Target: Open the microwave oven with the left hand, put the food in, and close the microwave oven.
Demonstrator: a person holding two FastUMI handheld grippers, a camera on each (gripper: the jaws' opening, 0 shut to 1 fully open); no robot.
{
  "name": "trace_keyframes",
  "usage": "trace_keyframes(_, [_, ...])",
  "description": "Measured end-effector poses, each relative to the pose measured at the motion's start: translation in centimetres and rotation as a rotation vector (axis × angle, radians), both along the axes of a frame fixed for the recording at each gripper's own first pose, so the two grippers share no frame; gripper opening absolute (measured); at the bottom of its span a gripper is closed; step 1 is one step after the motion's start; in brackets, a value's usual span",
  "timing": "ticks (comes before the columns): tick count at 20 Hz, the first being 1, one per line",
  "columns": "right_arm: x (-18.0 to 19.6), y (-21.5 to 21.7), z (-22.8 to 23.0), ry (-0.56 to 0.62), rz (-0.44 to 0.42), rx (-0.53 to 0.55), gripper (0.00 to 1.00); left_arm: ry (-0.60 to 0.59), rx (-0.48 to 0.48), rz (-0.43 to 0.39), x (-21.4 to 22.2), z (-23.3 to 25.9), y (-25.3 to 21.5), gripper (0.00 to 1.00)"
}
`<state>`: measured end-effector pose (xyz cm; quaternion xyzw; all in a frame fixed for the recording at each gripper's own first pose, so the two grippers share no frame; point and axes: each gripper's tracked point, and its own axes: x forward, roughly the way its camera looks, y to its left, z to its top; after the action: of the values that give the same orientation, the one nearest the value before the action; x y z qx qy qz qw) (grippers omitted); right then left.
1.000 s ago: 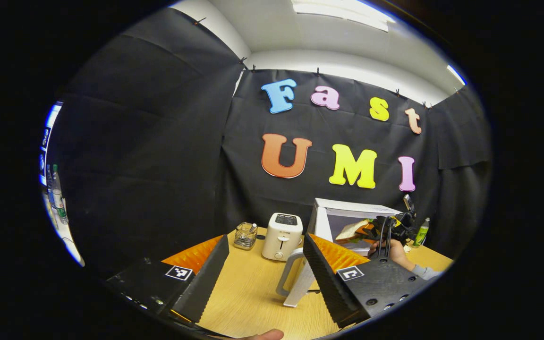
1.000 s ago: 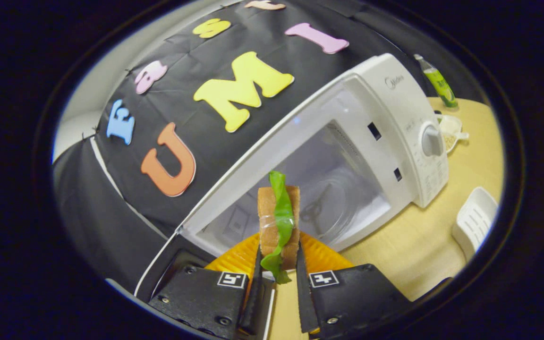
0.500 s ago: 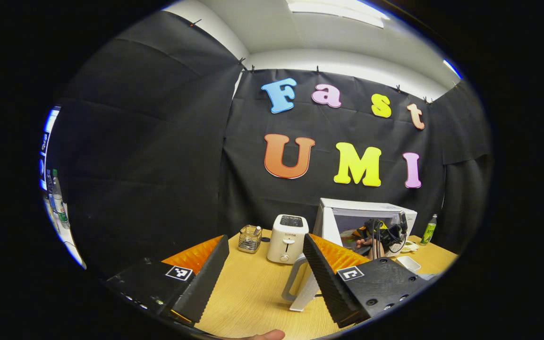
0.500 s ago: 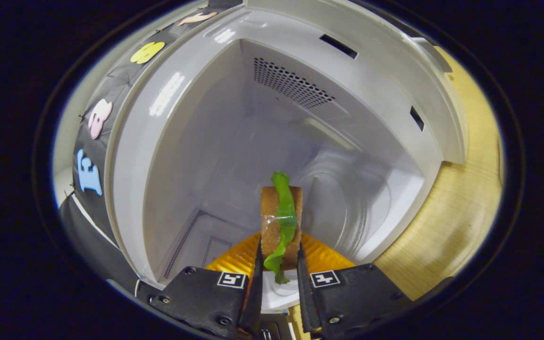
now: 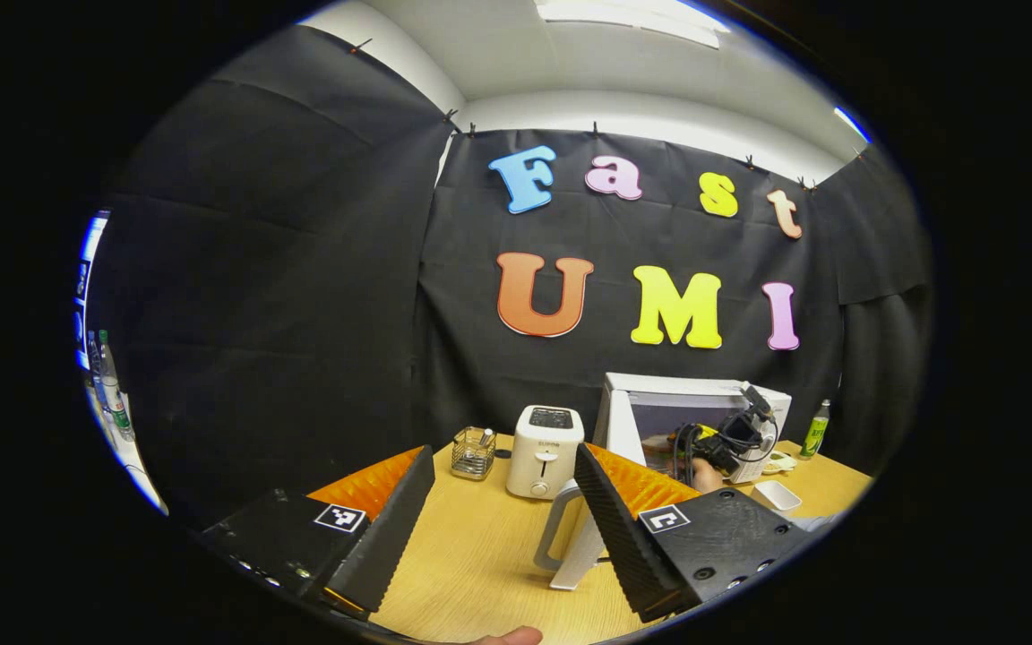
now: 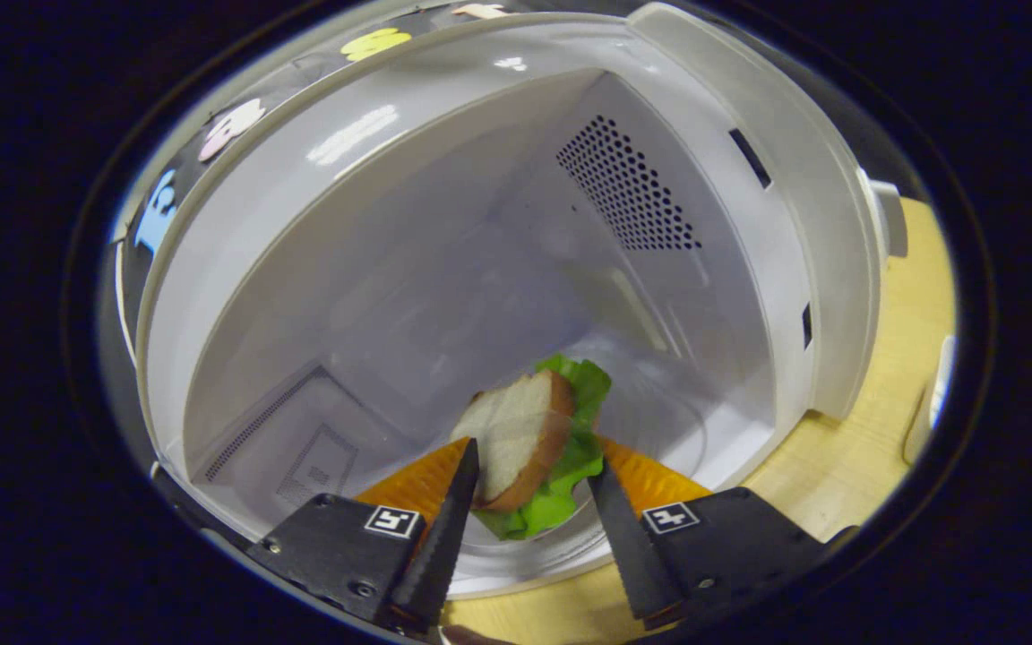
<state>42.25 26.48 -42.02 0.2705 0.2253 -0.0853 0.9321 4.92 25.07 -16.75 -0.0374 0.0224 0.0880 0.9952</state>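
- In the left gripper view, at the far left edge, bottles (image 5: 108,394) stand on a pale ledge outside the black cloth wall.
- The left gripper (image 5: 503,524) hangs over the wooden table (image 5: 471,573), its jaws wide apart with nothing between them but bare tabletop.
- Behind the gap, a small wire basket (image 5: 473,451) sits on the table, and just to its right stands a white toaster (image 5: 545,440).
- The microwave door (image 5: 583,515), white with a looped handle, stands swung open and partly hidden behind the left gripper's right finger (image 5: 623,520).
- To the right of the door is the white microwave oven (image 5: 695,390), its cavity facing forward; the other gripper and the hand holding it, with dark cables, crowd the opening and hide most of the inside.
- Right of the oven, a shallow white dish (image 5: 778,494) lies on the table, and a green bottle (image 5: 812,432) stands near the wall.
- In the right gripper view, the right gripper (image 6: 529,502) reaches into the oven cavity, jaws parted wider than the food.
- The sandwich (image 6: 529,439), bread with green lettuce, lies tilted on the glass turntable (image 6: 659,421) between the fingers; whether either finger touches it I cannot tell.
- A perforated vent (image 6: 628,184) marks the cavity's right wall.
- Past the oven's front frame, table wood shows at right.
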Motion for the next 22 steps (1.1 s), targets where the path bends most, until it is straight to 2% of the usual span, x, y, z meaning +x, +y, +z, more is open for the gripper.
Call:
trace_keyframes(1, [0.1, -0.7, -0.3, 0.009, -0.002, -0.083, 0.76, -0.003, 0.003, -0.01, 0.0, 0.2, -0.3, 0.95])
trace_keyframes(2, [0.0, -1.1, 0.0, 0.009, 0.01, -0.143, 0.88, -0.004, 0.009, -0.014, -0.2, 0.4, -0.3, 0.95])
trace_keyframes(3, [-0.2, -0.8, 0.5, 0.0, 0.043, -0.162, 0.9, -0.006, 0.017, -0.014, -0.2, 0.5, -0.3, 0.95])
trace_keyframes(4, [-0.3, -0.5, 0.6, -0.008, 0.077, -0.175, 0.83, -0.006, 0.025, -0.016, -0.1, 0.6, -0.3, 0.95])
trace_keyframes(5, [-1.1, -0.5, 0.6, 0.001, 0.106, -0.198, 0.91, -0.01, 0.031, -0.021, 0.0, 0.6, -0.3, 0.95])
trace_keyframes(6, [-2.2, -0.5, 0.7, 0.005, 0.138, -0.211, 0.91, -0.013, 0.034, -0.023, 0.1, 0.8, -0.2, 0.94])
trace_keyframes(7, [-3.5, -0.5, 1.2, -0.002, 0.168, -0.215, 0.86, -0.011, 0.032, -0.023, 0.2, 0.8, 0.0, 0.94])
trace_keyframes(8, [-4.7, -0.6, 2.0, -0.012, 0.195, -0.228, 0.92, -0.012, 0.027, -0.023, 0.4, 0.7, 0.3, 0.94])
trace_keyframes(9, [-5.9, -0.8, 2.9, -0.032, 0.216, -0.245, 0.92, -0.01, 0.016, -0.03, 0.7, 0.4, 0.3, 0.82])
trace_keyframes(10, [-7.0, -0.9, 4.0, -0.063, 0.249, -0.27, 0.92, -0.007, 0.005, -0.04, 0.9, 0.3, 0.3, 0.78])
trace_keyframes(11, [-8.2, -1.0, 5.3, -0.094, 0.277, -0.304, 0.92, -0.016, -0.003, -0.055, 1.1, 0.3, 0.2, 0.77])
trace_keyframes(12, [-9.7, -1.1, 6.5, -0.12, 0.311, -0.328, 0.92, -0.014, -0.006, -0.071, 1.4, 0.1, 0.1, 0.8])
trace_keyframes(13, [-11.2, -1.2, 7.8, -0.146, 0.341, -0.331, 0.92, -0.009, -0.001, -0.091, 1.7, -0.4, -0.1, 0.6])
trace_keyframes(14, [-12.9, -1.2, 9.3, -0.169, 0.366, -0.316, 0.92, -0.003, 0.016, -0.101, 1.9, -0.8, -0.2, 0.7])
trace_keyframes(15, [-14.8, -1.1, 10.8, -0.185, 0.395, -0.301, 0.87, 0.007, 0.033, -0.101, 2.2, -1.1, 0.1, 0.71])
trace_keyframes(16, [-16.5, -1.1, 12.4, -0.205, 0.427, -0.291, 0.93, 0.03, 0.036, -0.088, 2.4, -1.7, 0.4, 0.53])
trace_keyframes(17, [-18.4, -1.2, 14.2, -0.23, 0.462, -0.288, 0.94, 0.042, 0.034, -0.099, 2.5, -2.2, 0.0, 0.37])
trace_keyframes(18, [-20.1, -1.9, 16.1, -0.263, 0.466, -0.301, 1.0, 0.043, 0.033, -0.109, 2.4, -2.3, -0.2, 0.21])
trace_keyframes(19, [-21.8, -2.8, 17.7, -0.288, 0.472, -0.324, 0.91, 0.043, 0.046, -0.111, 2.4, -2.4, -0.2, 0.04])
trace_keyframes(20, [-23.4, -3.4, 19.2, -0.311, 0.485, -0.342, 0.99, 0.046, 0.058, -0.102, 3.1, -2.7, 0.0, 0.16])
trace_keyframes(21, [-24.9, -3.7, 20.3, -0.328, 0.501, -0.354, 0.91, 0.057, 0.052, -0.097, 3.2, -3.3, 0.5, 0.0])
trace_keyframes(22, [-26.5, -4.3, 21.6, -0.338, 0.514, -0.365, 0.91, 0.065, 0.037, -0.121, 3.7, -4.1, 0.2, 0.0])
